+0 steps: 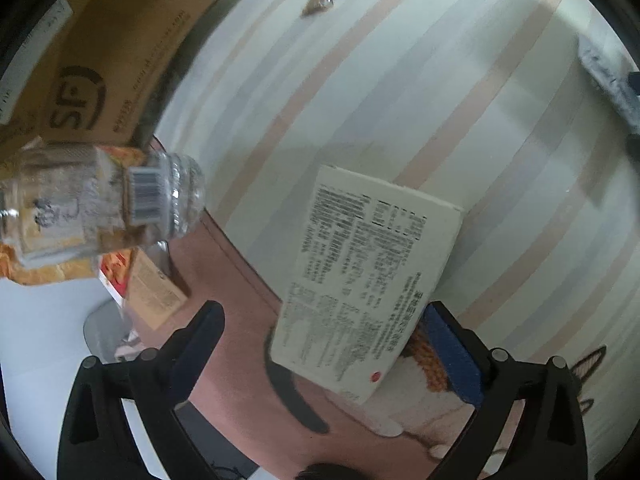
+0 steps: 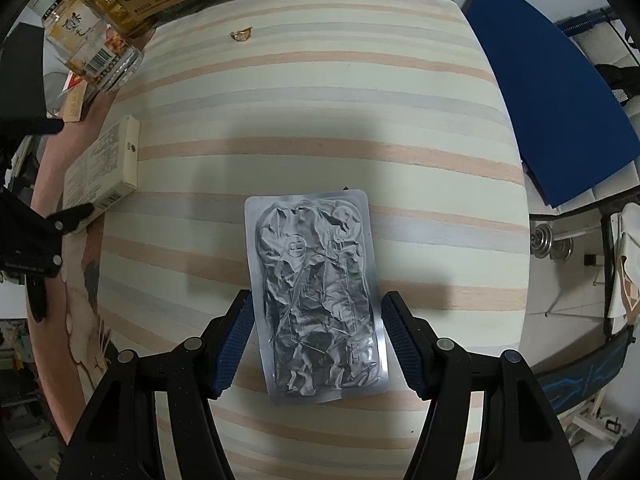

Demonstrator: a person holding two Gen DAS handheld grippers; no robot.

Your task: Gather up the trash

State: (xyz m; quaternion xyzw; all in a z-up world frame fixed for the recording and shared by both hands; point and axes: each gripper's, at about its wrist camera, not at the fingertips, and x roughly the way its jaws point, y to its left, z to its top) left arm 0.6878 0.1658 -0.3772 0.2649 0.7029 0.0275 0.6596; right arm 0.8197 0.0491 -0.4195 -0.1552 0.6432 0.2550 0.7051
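Trash still scattered on the striped cloth-covered table [image 2: 320,120]; nothing gripped, collection barely begun as far as visible.
Crumpled silver foil blister pack [image 2: 316,296] lies flat between the wide-open right claw [image 2: 318,344], untouched. Cream printed cardboard box [image 1: 360,280] sits at the table edge, between the open left claw [image 1: 320,364], one pad just beside it. Small brown wrapper [image 2: 241,35] far off; clear plastic bottle [image 2: 94,52] near the corner.

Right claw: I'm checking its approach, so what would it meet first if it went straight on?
Most likely the crumpled silver foil pack, which lies flat on the striped cloth between the open right claw fingers. Height above it is unclear.
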